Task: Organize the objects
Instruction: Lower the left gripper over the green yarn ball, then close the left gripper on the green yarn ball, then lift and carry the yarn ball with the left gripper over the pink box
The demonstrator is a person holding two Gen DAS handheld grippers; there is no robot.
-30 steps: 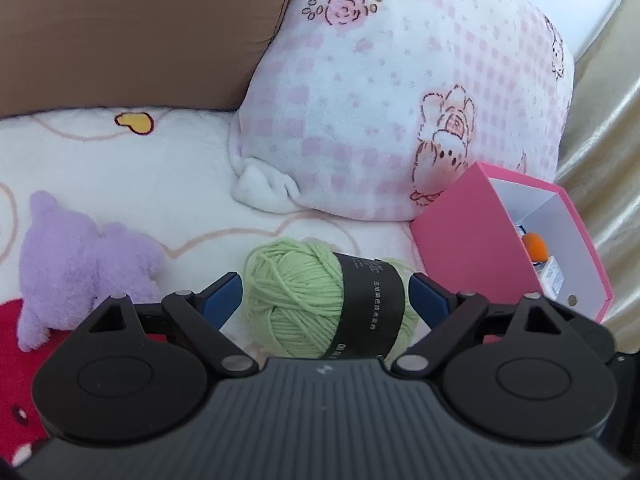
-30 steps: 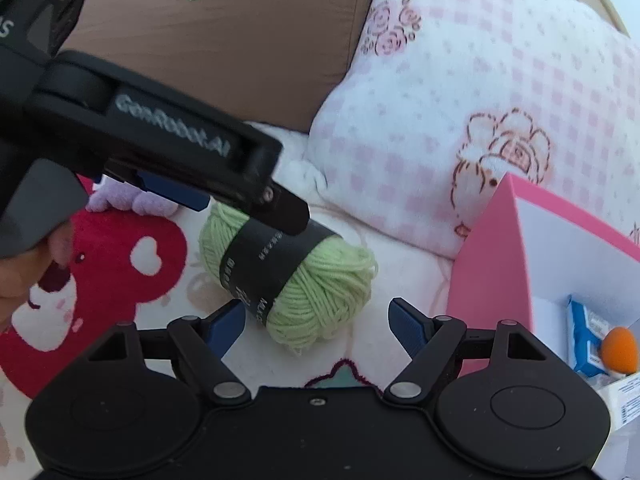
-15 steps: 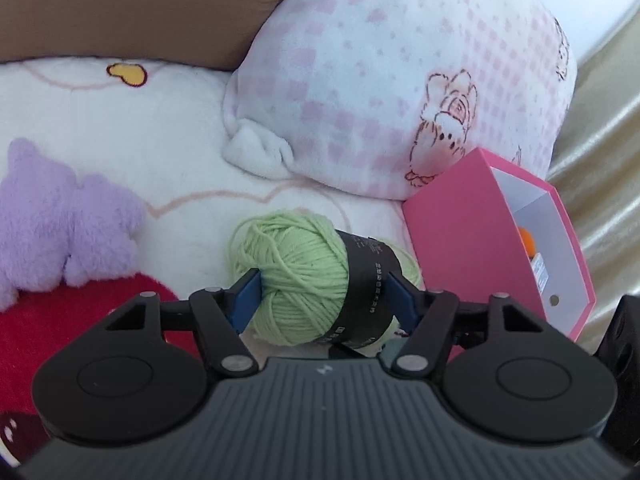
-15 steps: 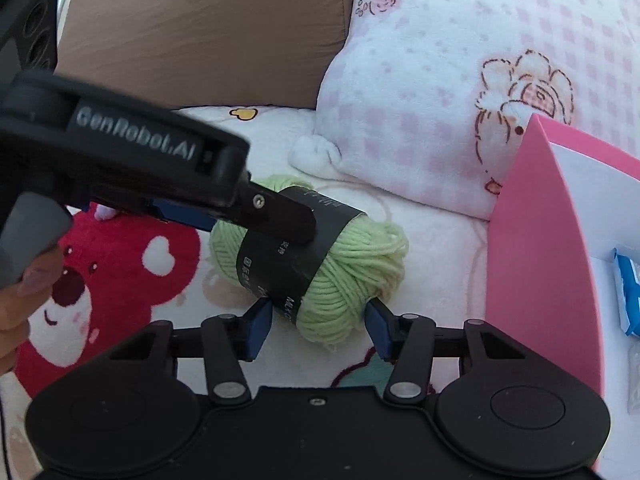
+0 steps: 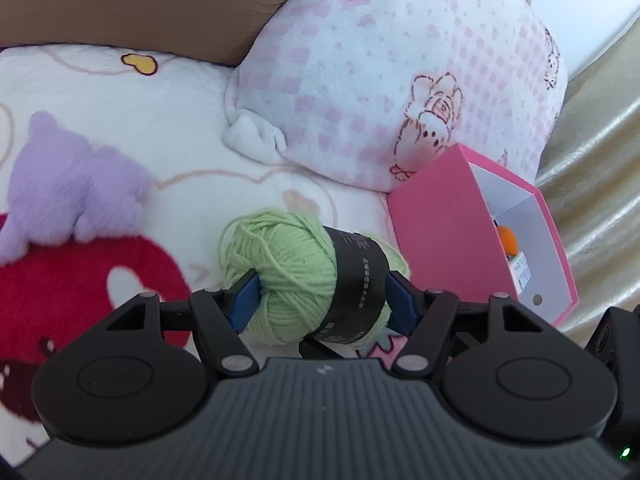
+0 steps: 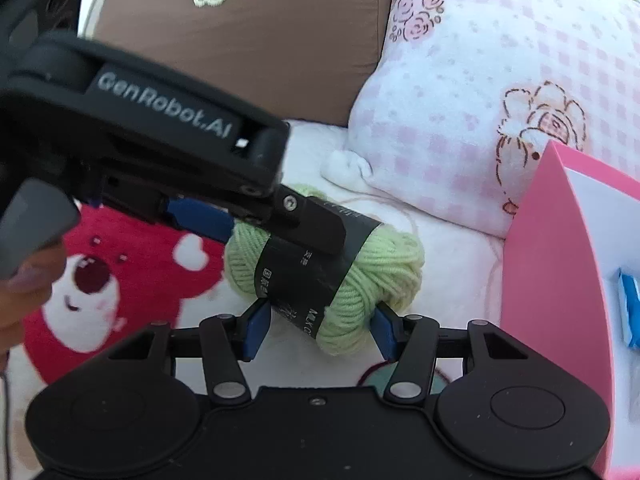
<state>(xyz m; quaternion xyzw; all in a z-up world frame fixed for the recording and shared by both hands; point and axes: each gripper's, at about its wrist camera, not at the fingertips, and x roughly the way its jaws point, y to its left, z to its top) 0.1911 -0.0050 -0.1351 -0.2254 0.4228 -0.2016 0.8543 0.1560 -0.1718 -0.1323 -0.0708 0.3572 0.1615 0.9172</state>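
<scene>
A ball of light green yarn (image 5: 292, 276) with a black paper band lies on the white bedspread; it also shows in the right wrist view (image 6: 360, 280). My left gripper (image 5: 322, 294) is shut on the yarn, its blue pads pressing both ends. My right gripper (image 6: 320, 330) is also closed onto the yarn's near end from the other side. A pink box (image 5: 452, 240) with a white inside stands to the right, holding an orange ball (image 5: 506, 238) and a small packet; the box also shows in the right wrist view (image 6: 556, 280).
A pink checked pillow (image 5: 400, 80) leans behind the yarn and box. A brown cushion (image 6: 260, 40) is at the back. A purple plush toy (image 5: 68, 192) lies left on a red bear print (image 5: 80, 288). A gold curtain (image 5: 600, 200) hangs right.
Both grippers moved in around the yarn and closed on it; one second ago both were open with the yarn ahead of them.
</scene>
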